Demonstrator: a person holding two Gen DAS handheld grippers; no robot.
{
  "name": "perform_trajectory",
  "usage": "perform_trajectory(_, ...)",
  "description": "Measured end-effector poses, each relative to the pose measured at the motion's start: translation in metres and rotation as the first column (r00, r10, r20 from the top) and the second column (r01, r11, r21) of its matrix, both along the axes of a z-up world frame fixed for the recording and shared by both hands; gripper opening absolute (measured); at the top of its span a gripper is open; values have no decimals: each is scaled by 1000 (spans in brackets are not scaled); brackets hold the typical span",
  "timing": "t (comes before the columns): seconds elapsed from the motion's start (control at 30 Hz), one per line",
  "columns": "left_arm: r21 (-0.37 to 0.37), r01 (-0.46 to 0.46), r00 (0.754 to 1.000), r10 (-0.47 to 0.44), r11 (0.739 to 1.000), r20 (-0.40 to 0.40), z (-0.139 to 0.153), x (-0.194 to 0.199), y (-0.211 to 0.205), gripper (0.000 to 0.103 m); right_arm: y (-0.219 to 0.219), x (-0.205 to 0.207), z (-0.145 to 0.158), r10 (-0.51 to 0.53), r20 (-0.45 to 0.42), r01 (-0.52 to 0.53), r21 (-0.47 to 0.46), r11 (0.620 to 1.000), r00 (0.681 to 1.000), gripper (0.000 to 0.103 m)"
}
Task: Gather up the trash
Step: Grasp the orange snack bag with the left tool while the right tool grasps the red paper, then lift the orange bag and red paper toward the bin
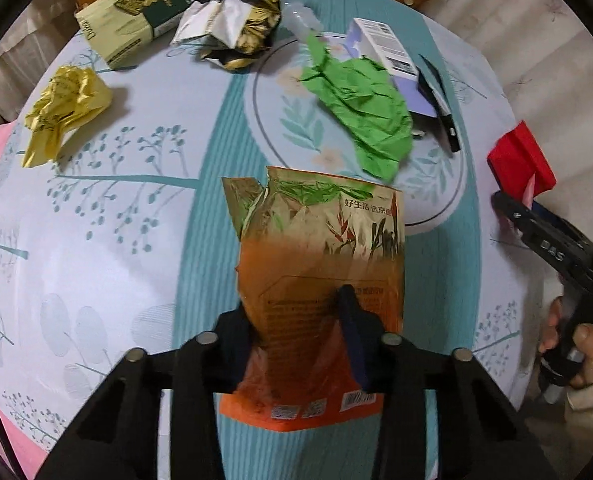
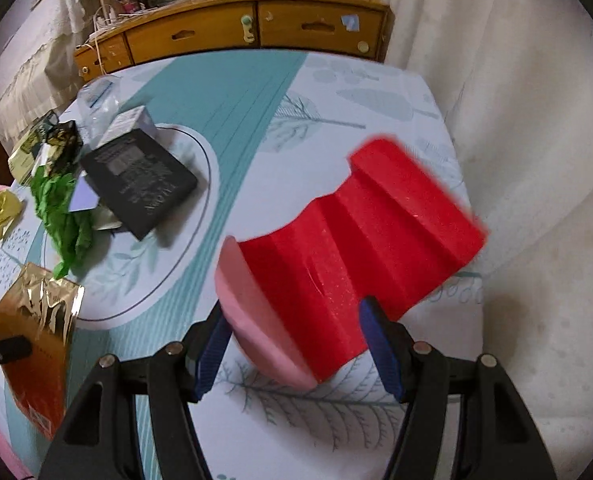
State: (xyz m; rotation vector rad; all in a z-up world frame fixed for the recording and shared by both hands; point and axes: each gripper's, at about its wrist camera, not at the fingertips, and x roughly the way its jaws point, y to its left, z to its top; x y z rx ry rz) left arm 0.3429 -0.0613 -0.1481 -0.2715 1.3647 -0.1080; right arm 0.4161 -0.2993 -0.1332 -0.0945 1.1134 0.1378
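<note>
While both tongs are clamped, the left gripper (image 1: pixel 296 336) on an orange snack bag (image 1: pixel 320 248) at lower centre and the right gripper (image 2: pixel 296 352) on a red folded carton (image 2: pixel 356 248), each catch seemingly awaits carrying to a bin, unseen.

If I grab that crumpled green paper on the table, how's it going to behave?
The green paper is probably floppy: it is creased and lies loosely across the table. It looks thin, so likely very light. It appears to overlap the white box, so pulling might nudge that.
</note>
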Motion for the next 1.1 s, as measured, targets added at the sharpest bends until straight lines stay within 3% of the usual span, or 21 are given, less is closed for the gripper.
perform_trajectory(0.1, -35, -5, 1000, 5, 999, 10, 4, 0, -4, 15, -3, 0, 0, -4, 14, 4, 5, 1000, 1000, 41)
perform_trajectory(0.13, -49, -5, 1000, 5, 999, 14, 6, 0, -5, 10, -4, 0, 0, -6, 19, 6, 4, 1000, 1000, 29)
perform_trajectory(0.2, -43, -9, 1000, 10, 999, 26, 11, -1, -6, 9, -7, 0, 1, 1, 10, -1, 46, 999, 1000, 13)
perform_trajectory(0.23, -37, -11, 999, 12, 999, 29, 13, -2, -6, 8, -8, 0, 1, -3, -1, 3, 65, 998, 1000, 11)
perform_trajectory(0.67, -28, -18, 988, 22, 999, 153, 64, -38, 12, 6, 7, -58, 35, -52, -29, 58, 256, 965, 998, 9)
perform_trajectory(0.87, -37, 26, 979, -18, 999, 202, 91, -77, 29, 6, 33, -113, 66, -47, -1, 45, 318, 947, 999, 8)
perform_trajectory(1.1, -55, 128, 955, -108, 990, 278, 126, -141, 66, 6, 75, -204, 102, -91, 60, 63, 362, 930, 994, 8)
